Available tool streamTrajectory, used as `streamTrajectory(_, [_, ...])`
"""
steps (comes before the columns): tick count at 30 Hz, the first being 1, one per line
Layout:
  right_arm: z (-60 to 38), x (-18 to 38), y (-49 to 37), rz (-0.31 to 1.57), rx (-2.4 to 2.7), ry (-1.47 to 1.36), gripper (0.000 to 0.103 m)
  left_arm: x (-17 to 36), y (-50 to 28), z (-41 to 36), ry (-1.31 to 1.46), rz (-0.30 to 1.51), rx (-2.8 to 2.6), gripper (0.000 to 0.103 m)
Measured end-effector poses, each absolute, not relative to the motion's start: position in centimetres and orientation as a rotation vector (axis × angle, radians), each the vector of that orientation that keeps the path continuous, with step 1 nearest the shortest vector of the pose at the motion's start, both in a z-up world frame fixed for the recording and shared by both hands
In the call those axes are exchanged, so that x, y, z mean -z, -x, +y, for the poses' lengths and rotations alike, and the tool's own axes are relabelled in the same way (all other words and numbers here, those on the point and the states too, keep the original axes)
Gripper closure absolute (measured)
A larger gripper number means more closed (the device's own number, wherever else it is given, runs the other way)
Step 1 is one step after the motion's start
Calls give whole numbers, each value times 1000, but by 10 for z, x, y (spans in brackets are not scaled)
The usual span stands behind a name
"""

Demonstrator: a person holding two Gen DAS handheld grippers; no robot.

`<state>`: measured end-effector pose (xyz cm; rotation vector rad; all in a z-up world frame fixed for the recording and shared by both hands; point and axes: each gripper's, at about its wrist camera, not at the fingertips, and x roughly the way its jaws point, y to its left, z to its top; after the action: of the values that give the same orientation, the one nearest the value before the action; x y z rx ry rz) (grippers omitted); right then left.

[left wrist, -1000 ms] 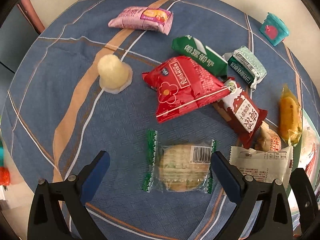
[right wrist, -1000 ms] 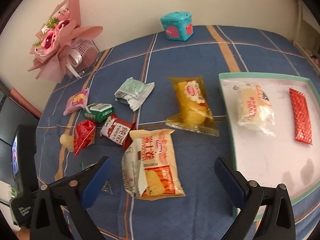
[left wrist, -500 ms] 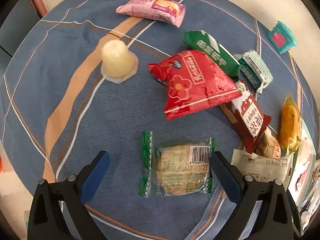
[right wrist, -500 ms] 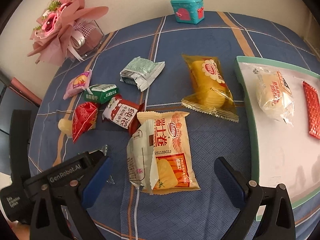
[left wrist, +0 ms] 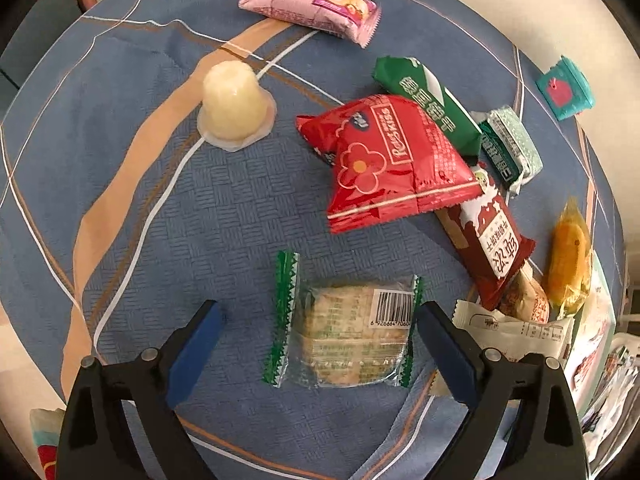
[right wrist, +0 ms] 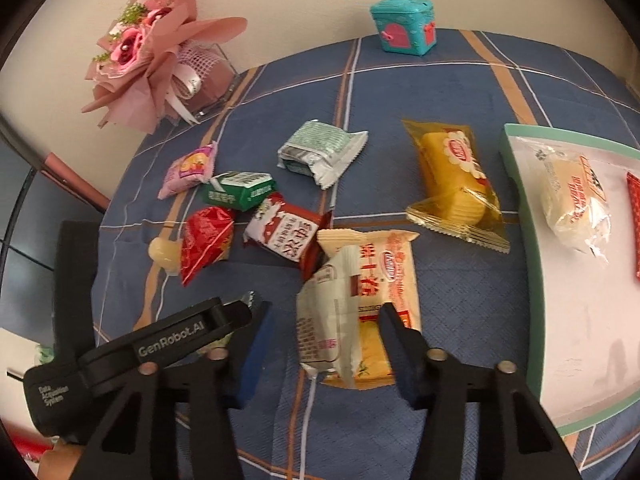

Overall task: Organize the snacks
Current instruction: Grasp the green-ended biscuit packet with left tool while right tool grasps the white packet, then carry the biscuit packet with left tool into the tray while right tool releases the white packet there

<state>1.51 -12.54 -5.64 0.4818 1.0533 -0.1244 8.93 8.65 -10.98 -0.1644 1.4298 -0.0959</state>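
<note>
My right gripper (right wrist: 326, 312) points down over the cream and orange chips bag (right wrist: 372, 280). Its jaws are closing with the bag between them. The right pad lies against the bag and the left pad stands just clear of it. My left gripper (left wrist: 319, 310) is open over a clear cracker pack with green ends (left wrist: 348, 336), which lies flat between its fingers, untouched. A white tray with a teal rim (right wrist: 516, 184) at the right holds a wrapped bun (right wrist: 572, 204) and a red bar (right wrist: 634, 220).
Loose on the blue cloth lie a red pack (left wrist: 392, 164), a jelly cup (left wrist: 234, 106), a pink pack (left wrist: 312, 8), a green pack (left wrist: 428, 104), a dark red pack (left wrist: 492, 240) and a yellow pack (right wrist: 456, 184). A bouquet (right wrist: 160, 64) and a teal box (right wrist: 404, 26) stand at the far edge.
The right gripper's jaws have narrowed from wide open to close around the chips bag. The left gripper has come a little lower and nearer over the cracker pack.
</note>
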Motion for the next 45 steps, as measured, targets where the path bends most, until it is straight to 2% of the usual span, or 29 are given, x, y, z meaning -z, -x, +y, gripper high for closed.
streamTrajectory(4, [-119, 53, -15, 1052, 97, -472, 65, 109, -94, 93, 180, 1428, 86, 6])
streamTrajectory(9, [-109, 48, -16, 1054, 56, -444, 69, 109, -95, 91, 181, 1435, 96, 6])
streamTrajectory(19, [-99, 74, -24, 1141, 65, -390, 75, 117, -94, 78, 123, 1436, 99, 6])
streamTrajectory(21, [-99, 77, -25, 1146, 69, -384, 75, 115, -91, 74, 111, 1430, 101, 10])
streamTrajectory(26, [-97, 81, -30, 1152, 73, -377, 75, 107, -86, 62, 99, 1407, 116, 31])
streamTrajectory(27, [-96, 81, -31, 1153, 73, -375, 75, 106, -88, 59, 98, 1405, 119, 32])
streamTrajectory(31, [-94, 81, -33, 1150, 70, -373, 82, 103, -92, 45, 111, 1394, 131, 44])
streamTrajectory(45, [-103, 65, -28, 1117, 68, -391, 83, 89, -96, 37, 158, 1358, 160, 49])
